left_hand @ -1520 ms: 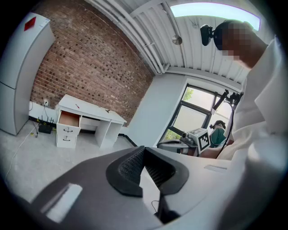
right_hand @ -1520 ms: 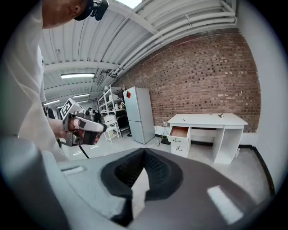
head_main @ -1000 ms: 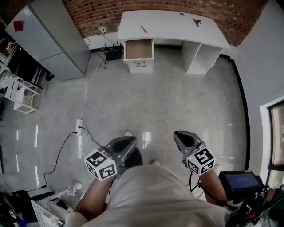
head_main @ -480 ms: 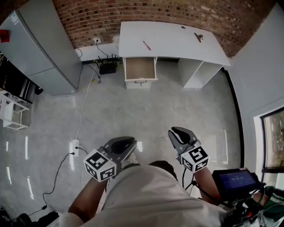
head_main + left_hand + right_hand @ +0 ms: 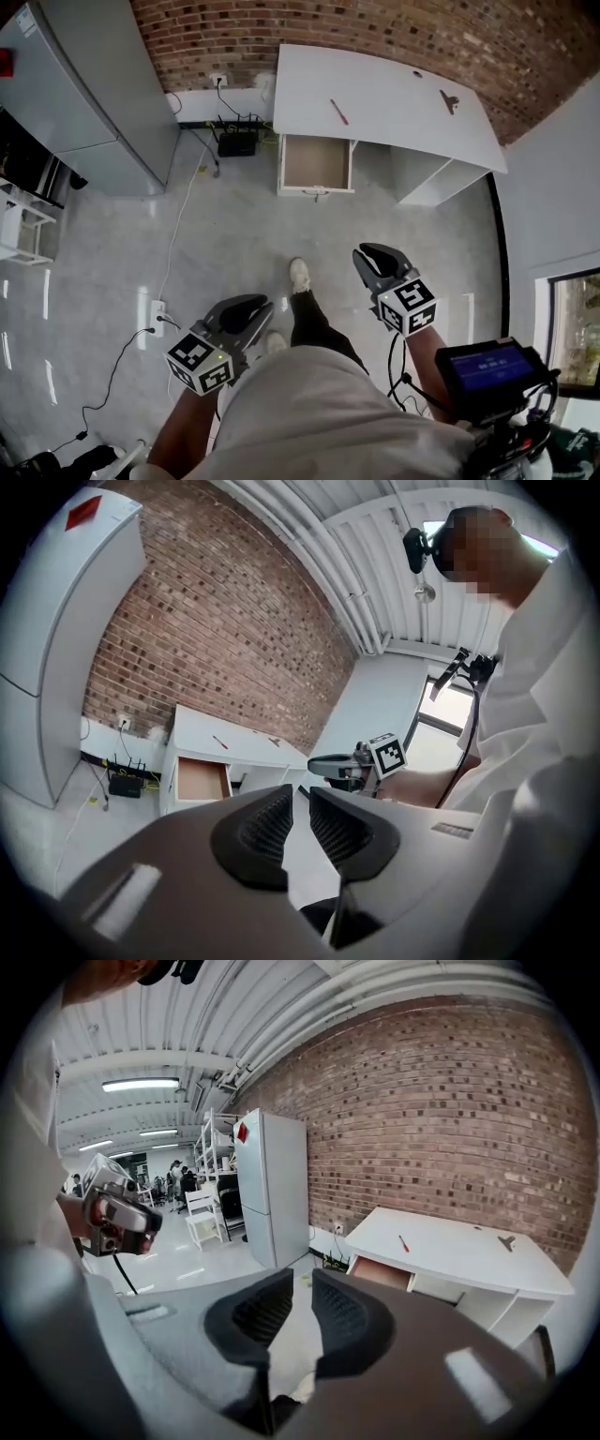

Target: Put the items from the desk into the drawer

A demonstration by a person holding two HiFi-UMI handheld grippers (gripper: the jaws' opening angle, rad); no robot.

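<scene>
Left gripper [image 5: 251, 307] and right gripper [image 5: 371, 256] hang empty, jaws slightly parted, well apart from the desk [image 5: 394, 103] and drawer [image 5: 317, 161].

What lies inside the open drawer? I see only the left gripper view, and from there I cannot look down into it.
Observer: The head view looks straight down into the drawer. Its bottom is bare, and nothing lies in it.
Operator: Does the right hand-held gripper hold something?
Observer: No. The right gripper view shows the right hand-held gripper with its jaws slightly apart and nothing held between them.
Operator: How many items wait on the desk?
Observer: The head view shows three on the desk: a red pen, a dark item farther right, and a small dark dot that is too small to identify.
</scene>
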